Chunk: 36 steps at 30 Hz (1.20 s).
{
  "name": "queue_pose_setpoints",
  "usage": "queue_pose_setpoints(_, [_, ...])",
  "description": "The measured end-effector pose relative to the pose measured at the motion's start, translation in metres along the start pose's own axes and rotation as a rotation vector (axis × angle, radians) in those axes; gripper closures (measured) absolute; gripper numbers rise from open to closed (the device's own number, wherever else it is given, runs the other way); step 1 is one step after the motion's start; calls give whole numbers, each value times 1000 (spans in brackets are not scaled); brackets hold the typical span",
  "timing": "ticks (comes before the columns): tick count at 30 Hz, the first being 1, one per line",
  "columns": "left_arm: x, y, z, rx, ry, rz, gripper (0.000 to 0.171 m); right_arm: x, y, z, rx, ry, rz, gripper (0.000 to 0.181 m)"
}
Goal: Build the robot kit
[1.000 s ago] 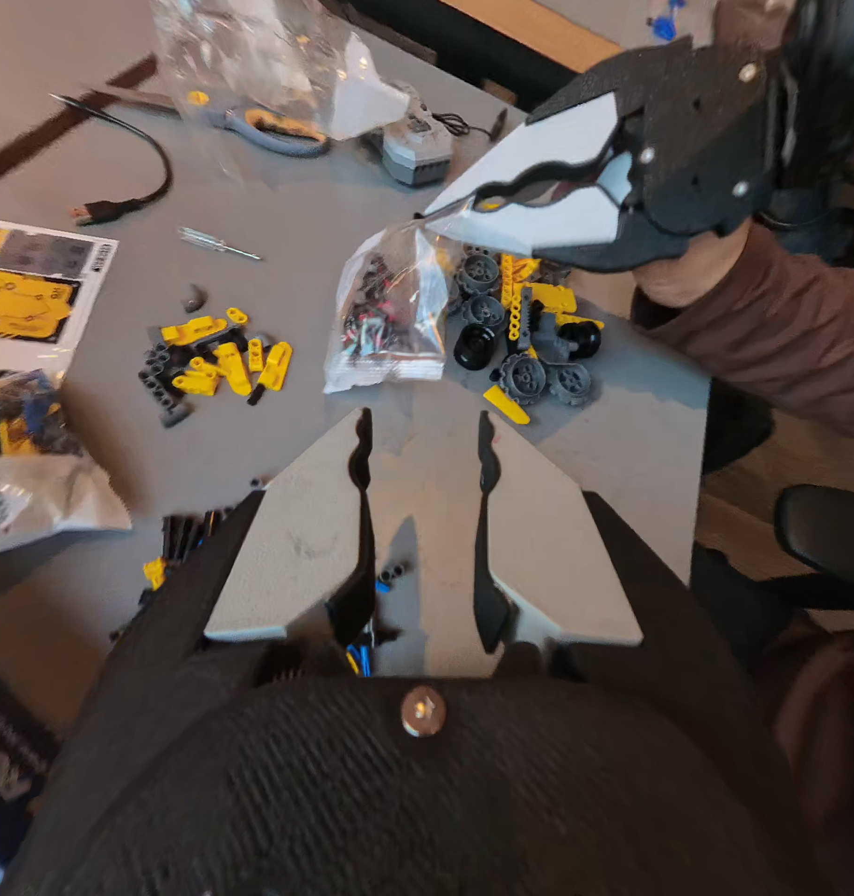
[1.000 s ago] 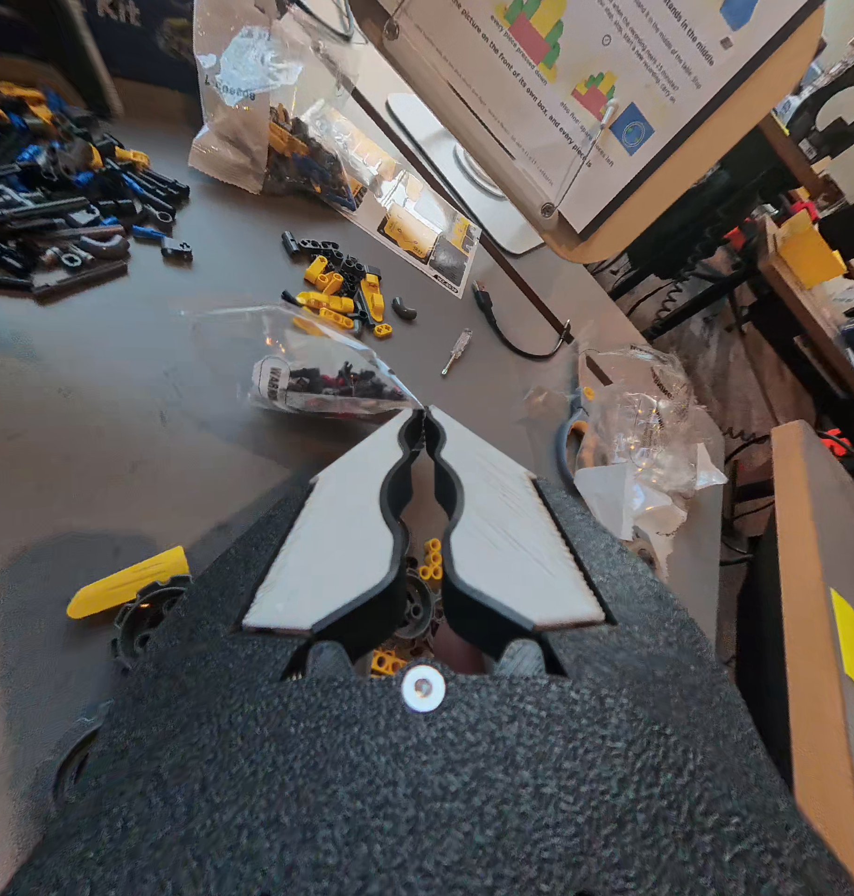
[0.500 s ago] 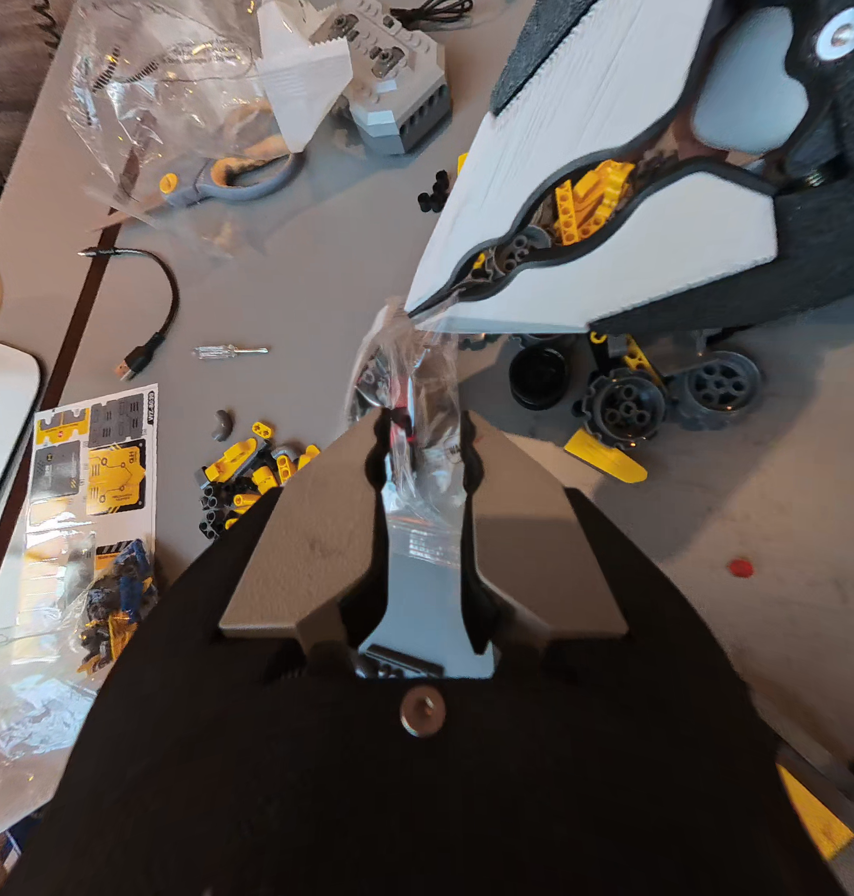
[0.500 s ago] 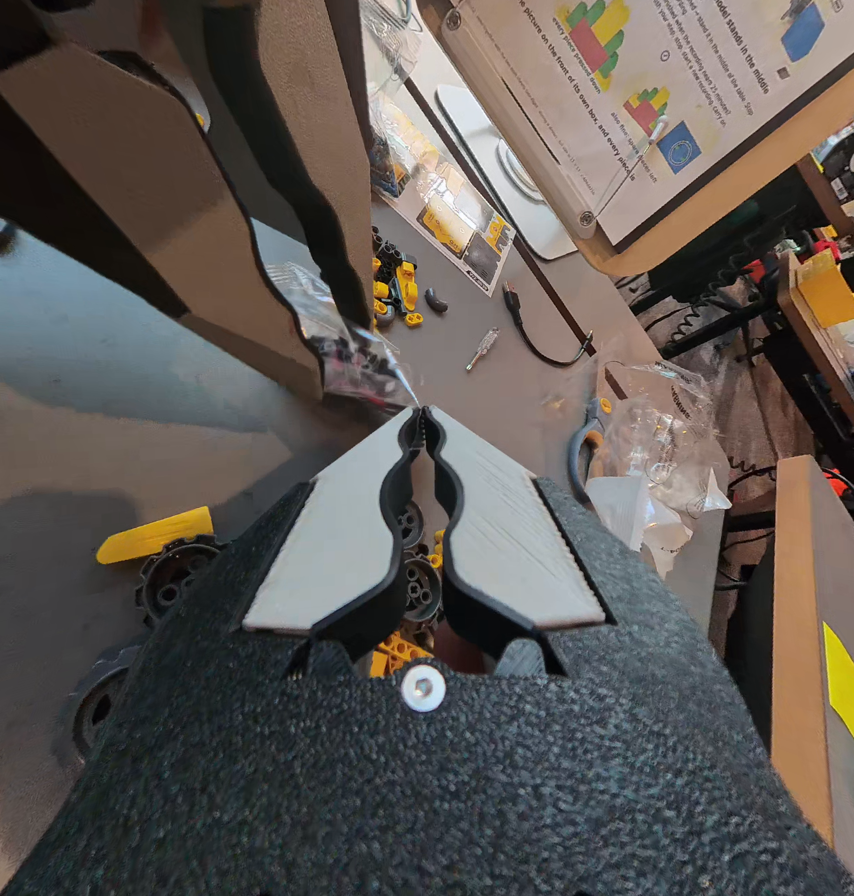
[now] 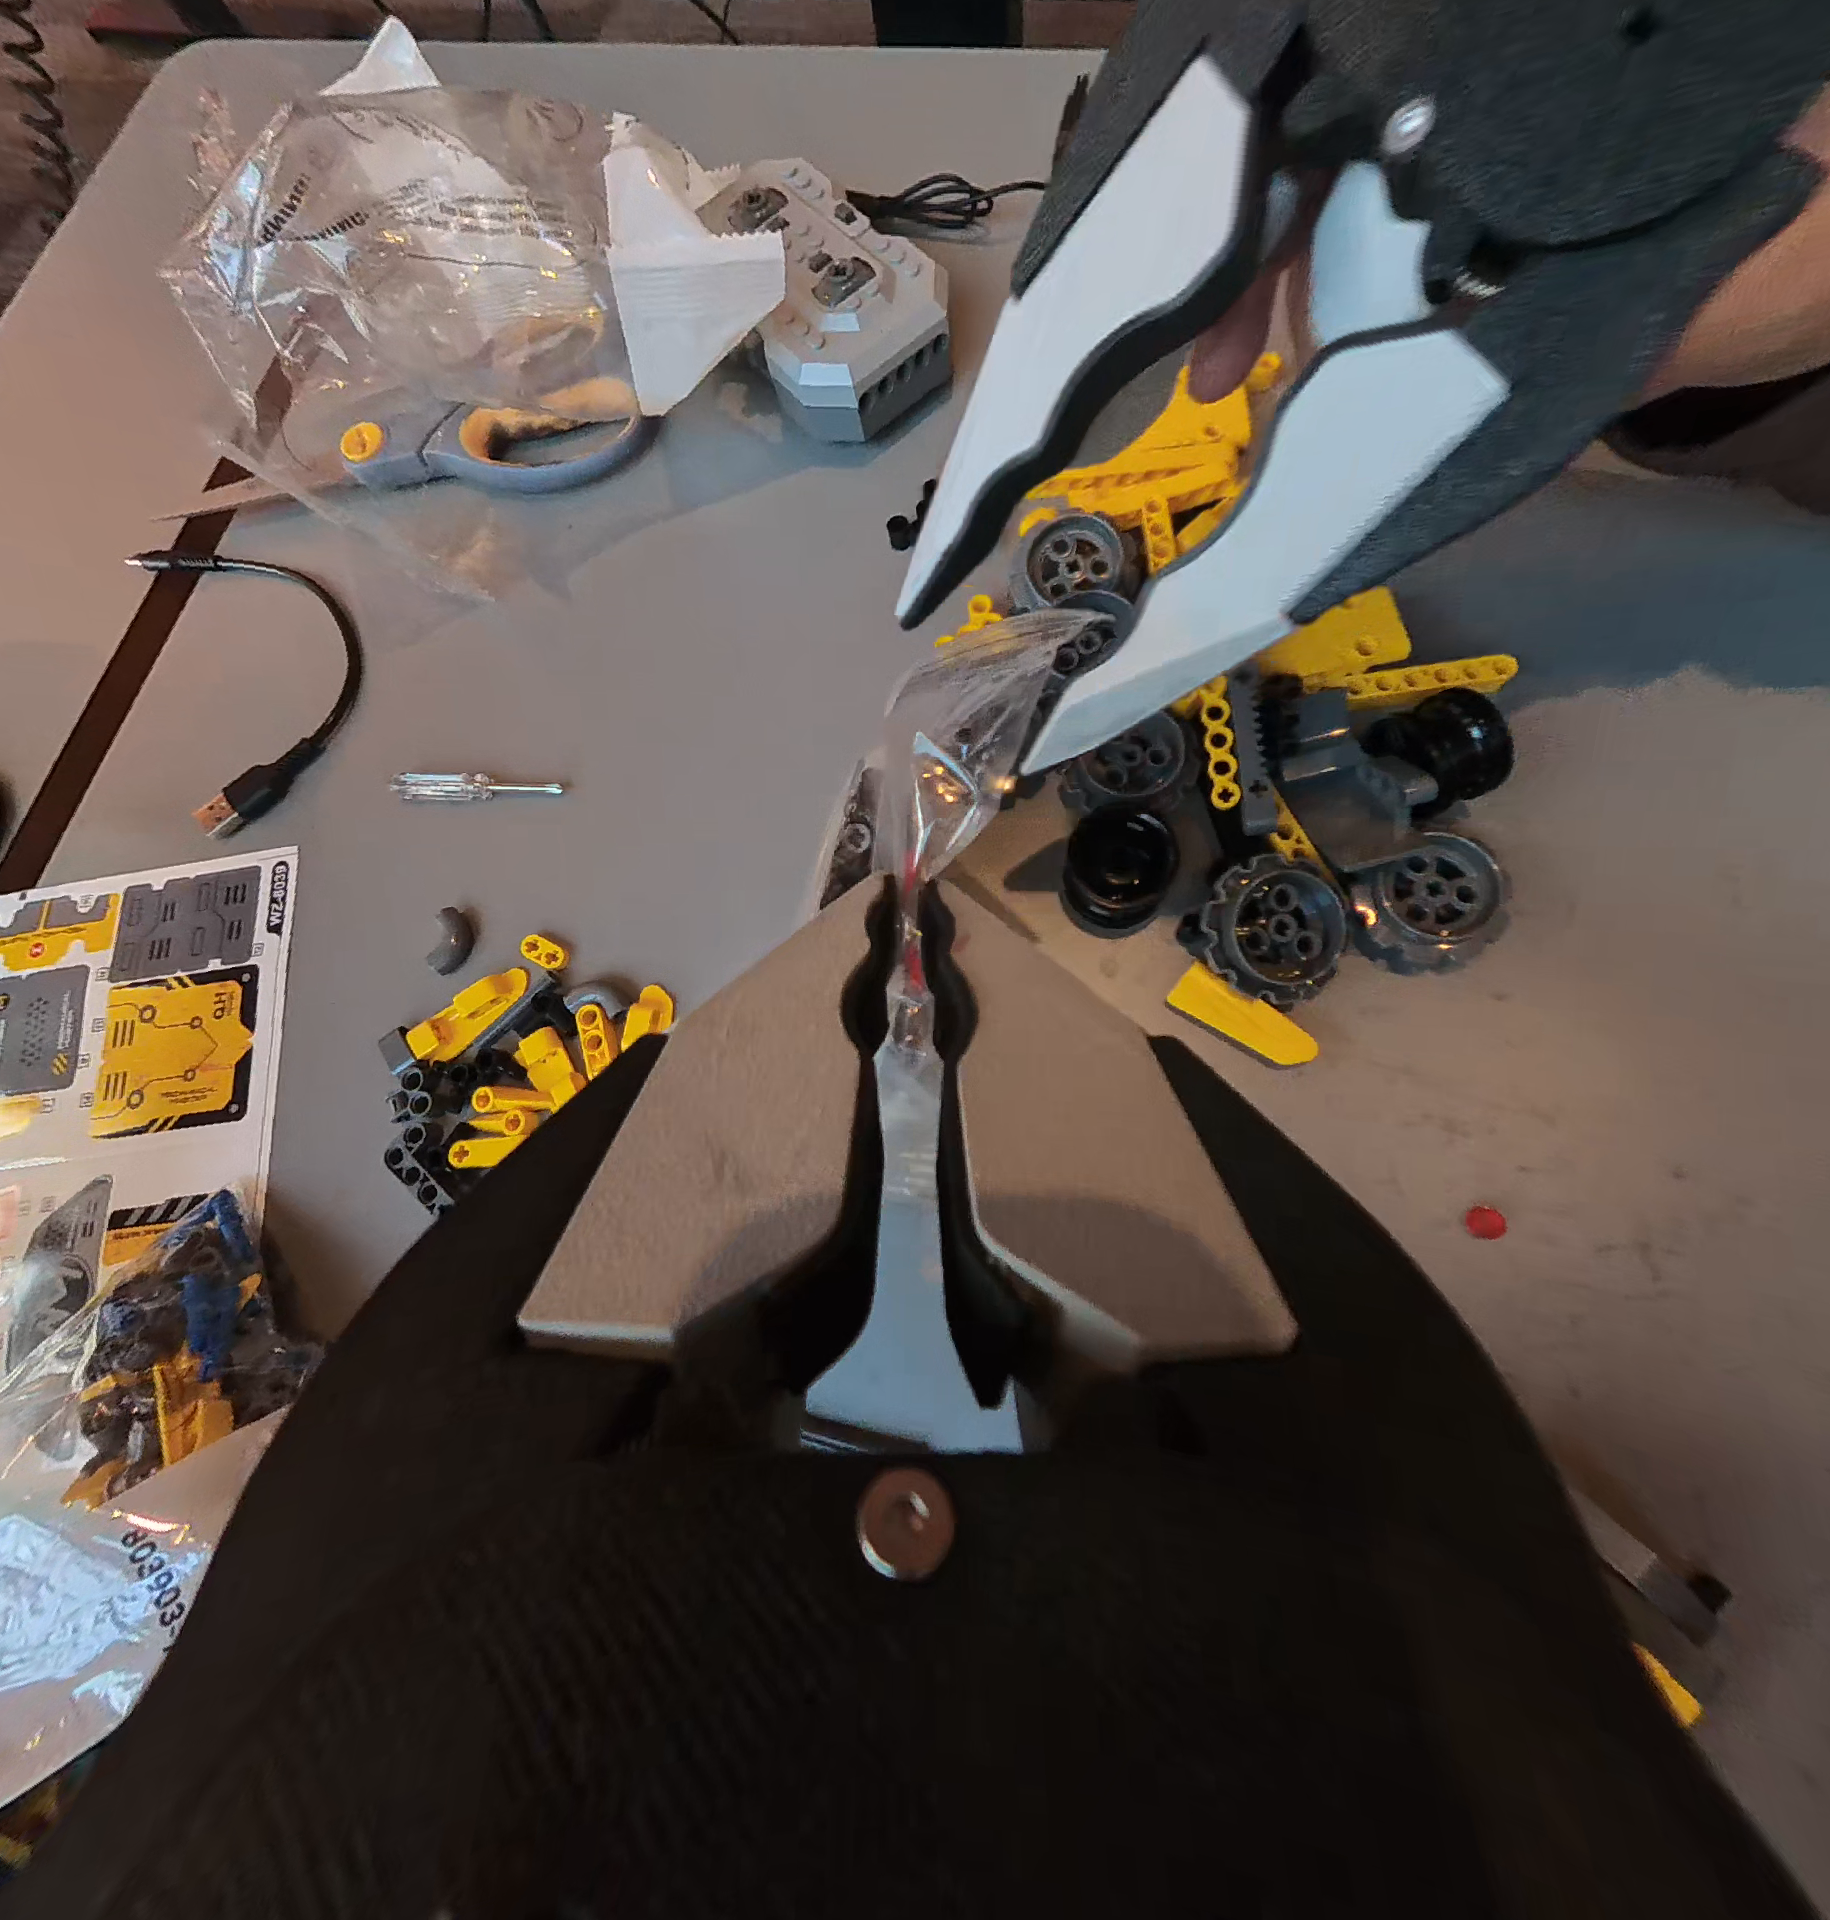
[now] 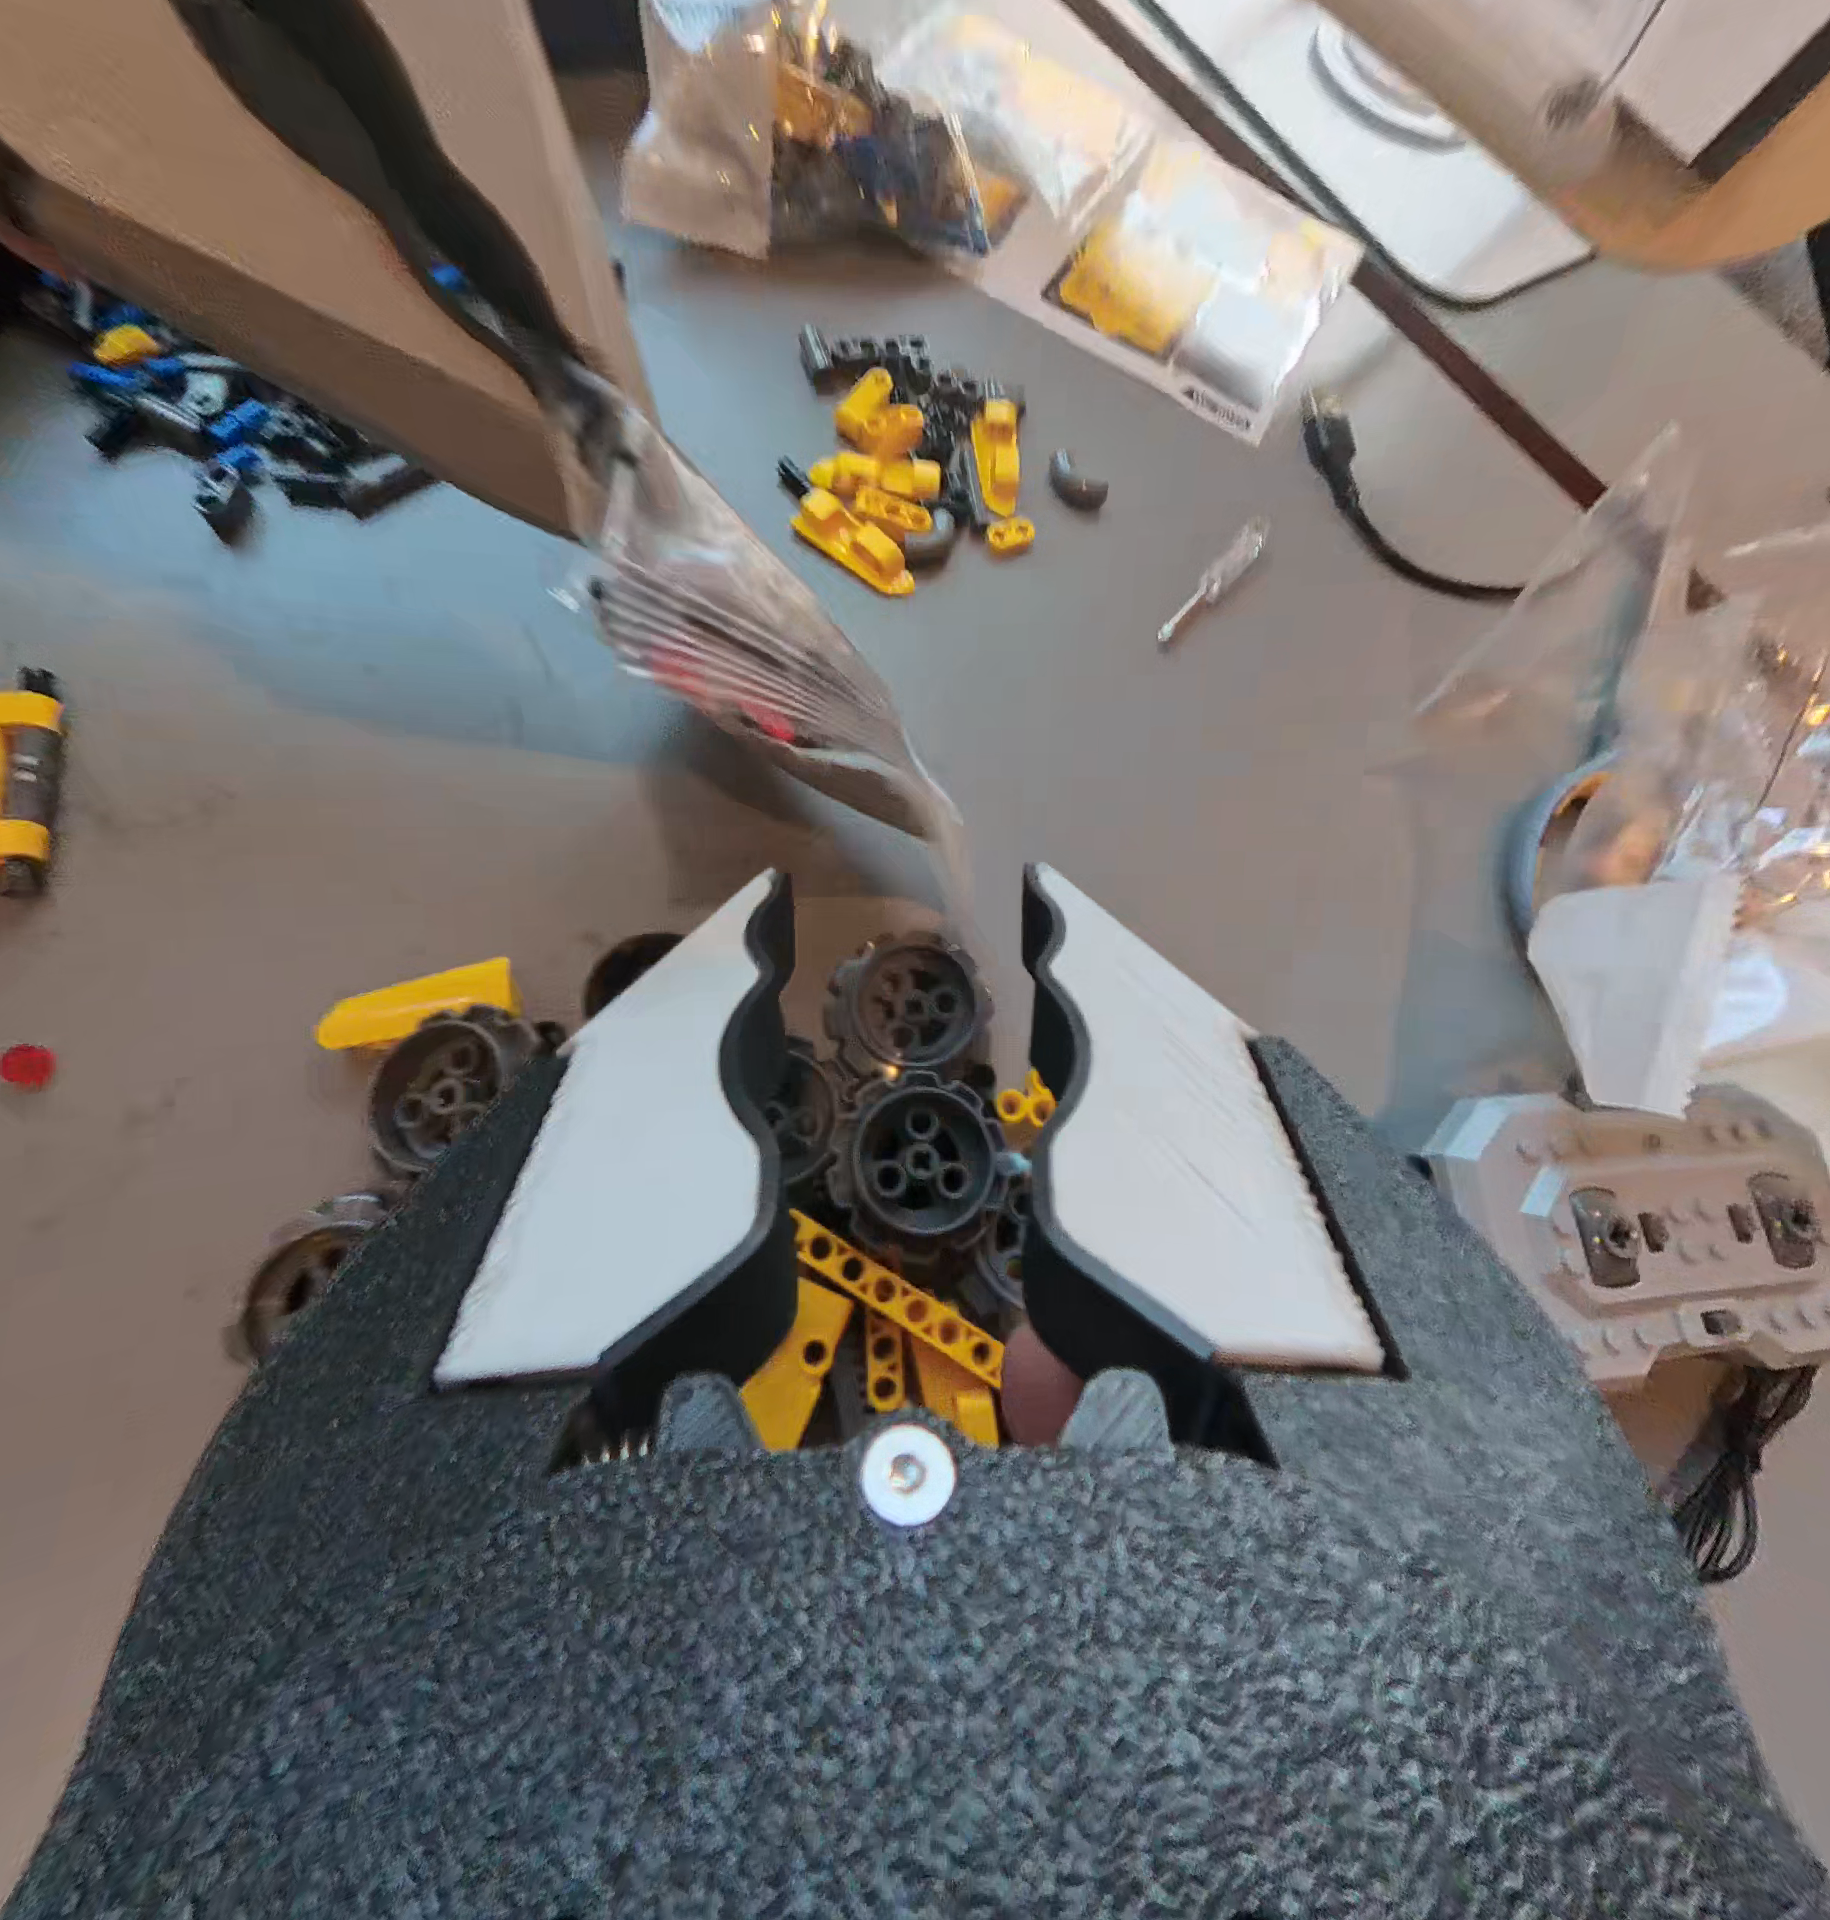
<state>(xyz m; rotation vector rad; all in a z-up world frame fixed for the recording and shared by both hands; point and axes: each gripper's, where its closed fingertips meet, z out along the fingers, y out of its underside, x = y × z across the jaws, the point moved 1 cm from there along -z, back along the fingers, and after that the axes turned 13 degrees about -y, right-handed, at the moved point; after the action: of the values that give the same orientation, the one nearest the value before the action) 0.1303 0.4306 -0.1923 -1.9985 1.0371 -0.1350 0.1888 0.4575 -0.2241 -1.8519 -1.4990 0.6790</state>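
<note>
A small clear plastic bag (image 5: 952,727) with black and red parts hangs just above the grey table (image 5: 682,675). My left gripper (image 5: 906,899) is shut on its lower edge and holds it up. It also shows at the upper left of the right wrist view (image 6: 568,405), with the bag (image 6: 745,665) stretching down from it. My right gripper (image 6: 906,878) is open, and the bag's free corner lies loose between its fingers. In the left wrist view the right gripper (image 5: 968,691) is at the upper right, held by a hand.
A pile of grey wheels and yellow beams (image 5: 1275,831) lies under the right gripper. Small yellow and black parts (image 5: 506,1060), a sticker sheet (image 5: 111,1018), a screwdriver (image 5: 475,787), a USB cable (image 5: 298,707), scissors (image 5: 495,457), a large clear bag (image 5: 402,260) and a grey box (image 5: 849,312) lie left and behind. The gap from one gripper's tips to the other's is roughly 7 cm. The right tips stand about 15 cm off the screwdriver (image 5: 475,787). The right camera catches it too, in the right wrist view (image 6: 1214,581).
My right gripper has opened and let go of the bag's corner. My left gripper came in around the bag's other end and shut on it.
</note>
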Motion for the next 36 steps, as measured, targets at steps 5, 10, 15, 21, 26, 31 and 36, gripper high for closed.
queue_pose_setpoints(5, [3, -1, -3, 22, 33, -1, 171, 19, 13, 17, -74, -3, -7, 142])
queue_pose_setpoints(10, [0, 2, -5, 39, 29, -16, 171, 21, 18, 30, -182, -50, -12, 163])
queue_pose_setpoints(15, [-3, 2, -5, 76, 58, -82, 171, 20, 14, 34, -178, -65, 8, 175])
queue_pose_setpoints(21, [-7, 1, -4, 90, 73, -125, 171, 19, 14, 27, -161, -91, 50, 181])
queue_pose_setpoints(26, [-13, 5, -2, 71, 65, -146, 171, 23, 13, 21, -201, -57, 44, 181])
queue_pose_setpoints(31, [-17, 8, 0, 63, 40, -135, 171, 26, 9, 12, -229, -6, 47, 181])
queue_pose_setpoints(36, [-14, 13, 1, 61, 38, -132, 170, 25, 8, 2, -241, 39, 42, 181])
